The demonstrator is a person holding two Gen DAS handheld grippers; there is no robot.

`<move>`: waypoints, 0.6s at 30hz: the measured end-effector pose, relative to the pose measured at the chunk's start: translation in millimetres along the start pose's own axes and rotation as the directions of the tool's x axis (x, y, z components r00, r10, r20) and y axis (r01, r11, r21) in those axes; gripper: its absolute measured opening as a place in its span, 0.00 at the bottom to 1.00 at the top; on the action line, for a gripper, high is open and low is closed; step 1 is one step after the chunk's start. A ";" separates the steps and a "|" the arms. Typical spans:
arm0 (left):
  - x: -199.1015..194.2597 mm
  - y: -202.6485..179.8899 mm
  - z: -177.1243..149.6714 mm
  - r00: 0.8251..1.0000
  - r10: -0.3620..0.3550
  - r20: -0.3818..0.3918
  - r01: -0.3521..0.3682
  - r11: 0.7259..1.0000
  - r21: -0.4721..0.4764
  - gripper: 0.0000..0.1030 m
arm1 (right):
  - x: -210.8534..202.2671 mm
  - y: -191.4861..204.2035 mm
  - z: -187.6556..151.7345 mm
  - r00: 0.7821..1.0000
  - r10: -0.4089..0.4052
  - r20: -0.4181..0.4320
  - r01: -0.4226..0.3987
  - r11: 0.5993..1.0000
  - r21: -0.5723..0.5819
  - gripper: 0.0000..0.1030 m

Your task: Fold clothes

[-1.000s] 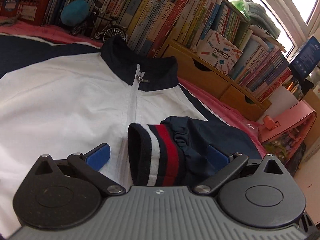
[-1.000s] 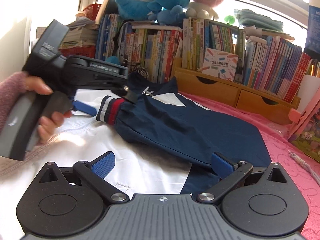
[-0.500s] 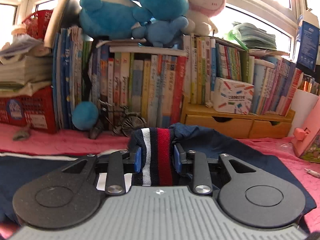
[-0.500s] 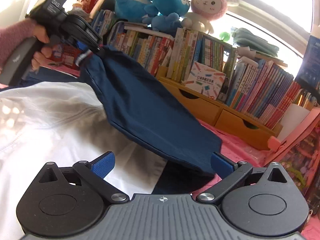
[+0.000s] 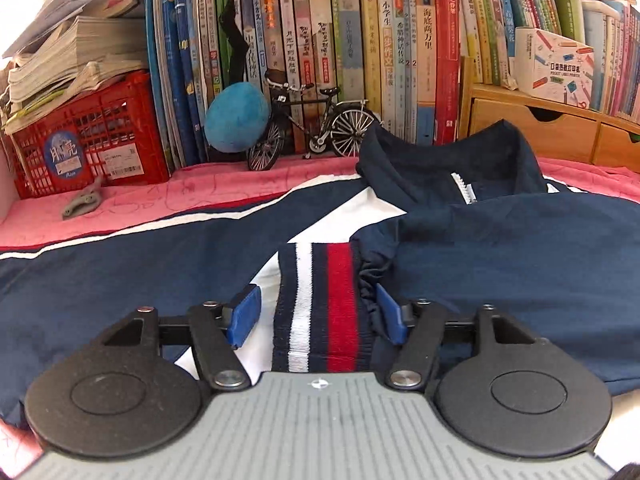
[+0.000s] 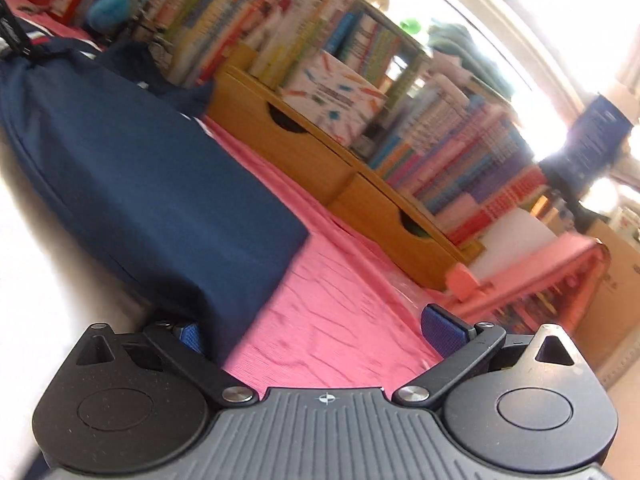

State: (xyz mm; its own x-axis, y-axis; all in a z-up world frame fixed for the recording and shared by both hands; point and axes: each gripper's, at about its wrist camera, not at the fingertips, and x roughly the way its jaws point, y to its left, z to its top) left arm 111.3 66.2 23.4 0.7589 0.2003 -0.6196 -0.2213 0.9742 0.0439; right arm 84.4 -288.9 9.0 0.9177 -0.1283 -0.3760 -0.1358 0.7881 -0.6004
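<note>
A navy and white zip jacket (image 5: 120,272) lies flat on the pink cloth (image 5: 160,204), collar (image 5: 440,168) toward the books. Its navy sleeve (image 5: 520,260) is folded across the chest. The striped cuff (image 5: 320,300) rests between the jaws of my left gripper (image 5: 318,314), which are opening, and the blue pads stand clear of the knit. In the blurred right wrist view the same sleeve (image 6: 140,168) lies at the left. My right gripper (image 6: 316,332) is open over the pink cloth (image 6: 340,300), its left pad partly under the sleeve's folded edge.
A row of books (image 5: 360,60) backs the bed, with a red crate (image 5: 88,140), a blue ball (image 5: 236,116) and a model bicycle (image 5: 312,128) in front. A wooden drawer unit (image 6: 320,152) and a pink box (image 6: 540,264) stand to the right.
My left gripper, shut on the raised cuff half a second ago, has laid the sleeve across the jacket and spread its jaws. The right gripper swung right, down to the sleeve's fold.
</note>
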 end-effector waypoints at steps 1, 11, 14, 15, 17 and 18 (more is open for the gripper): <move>1.4 1.3 -0.2 1.000 -0.013 -0.008 0.013 1.000 -0.004 0.78 | 5.0 -9.3 -7.3 1.000 0.005 -0.015 -0.005 1.000 0.024 1.00; 7.2 4.2 -0.4 0.999 -0.030 -0.029 0.030 0.999 -0.013 0.82 | -11.2 -31.4 1.4 0.979 0.204 -0.020 -0.196 0.959 0.205 1.00; 9.1 5.0 -0.8 0.999 -0.034 -0.032 0.033 0.999 -0.017 0.84 | -29.0 -33.8 12.8 0.956 0.286 0.063 -0.293 0.925 0.242 1.00; 9.4 4.9 -1.2 0.999 -0.032 -0.032 0.031 0.999 -0.015 0.84 | -30.4 -27.5 17.8 0.957 0.281 0.068 -0.289 0.933 0.215 1.00; 9.8 3.3 -2.1 0.999 -0.021 -0.030 0.020 1.000 -0.006 0.85 | -31.5 -14.3 26.6 0.963 0.262 0.069 -0.270 0.951 0.154 1.00; 10.0 2.8 -2.4 0.999 -0.012 -0.031 0.011 1.000 -0.004 0.88 | -27.6 -6.1 28.1 0.972 0.229 0.047 -0.233 0.966 0.108 1.00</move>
State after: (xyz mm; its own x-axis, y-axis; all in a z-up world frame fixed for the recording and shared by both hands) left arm 116.8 70.7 15.5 0.7424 0.1858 -0.6437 -0.2151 0.9760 0.0336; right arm 70.5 -273.2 42.9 0.8785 0.0841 -0.4702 -0.3050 0.8563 -0.4167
